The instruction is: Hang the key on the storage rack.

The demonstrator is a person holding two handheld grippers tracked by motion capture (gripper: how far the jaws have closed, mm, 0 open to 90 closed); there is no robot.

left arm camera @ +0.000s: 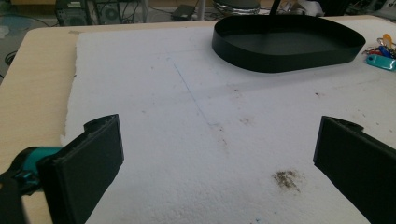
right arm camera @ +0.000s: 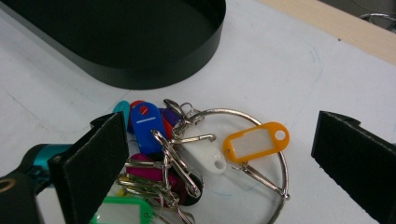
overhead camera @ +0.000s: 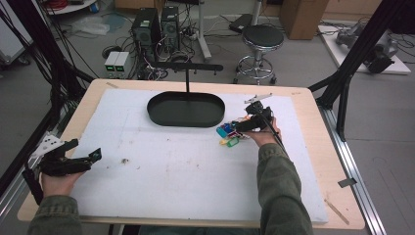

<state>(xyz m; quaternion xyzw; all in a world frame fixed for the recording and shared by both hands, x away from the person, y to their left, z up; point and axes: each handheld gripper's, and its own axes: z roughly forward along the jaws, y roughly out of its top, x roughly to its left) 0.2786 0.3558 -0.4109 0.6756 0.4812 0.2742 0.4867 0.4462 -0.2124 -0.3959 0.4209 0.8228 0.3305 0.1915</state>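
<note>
A bunch of coloured key tags [overhead camera: 228, 136] on a large metal ring [right arm camera: 281, 161] lies on the white mat just right of a black oval tray [overhead camera: 161, 116]. In the right gripper view, orange [right arm camera: 254, 144], blue [right arm camera: 147, 122], white [right arm camera: 206, 157] and green [right arm camera: 120, 212] tags lie between the jaws. My right gripper [overhead camera: 241, 128] hovers open over the bunch [right arm camera: 219, 158], gripping nothing. My left gripper [overhead camera: 87, 150] rests open at the mat's left edge, far from the tags [left arm camera: 380, 55], with bare mat between its jaws [left arm camera: 217, 158].
The white foam mat [overhead camera: 186, 171] covers most of the wooden table [overhead camera: 313, 142]. A black post [overhead camera: 187, 78] rises behind the tray [left arm camera: 280, 58]. Black frame poles [overhead camera: 352, 54] flank the table. A stool [overhead camera: 262, 41] and computers [overhead camera: 147, 27] stand on the floor beyond.
</note>
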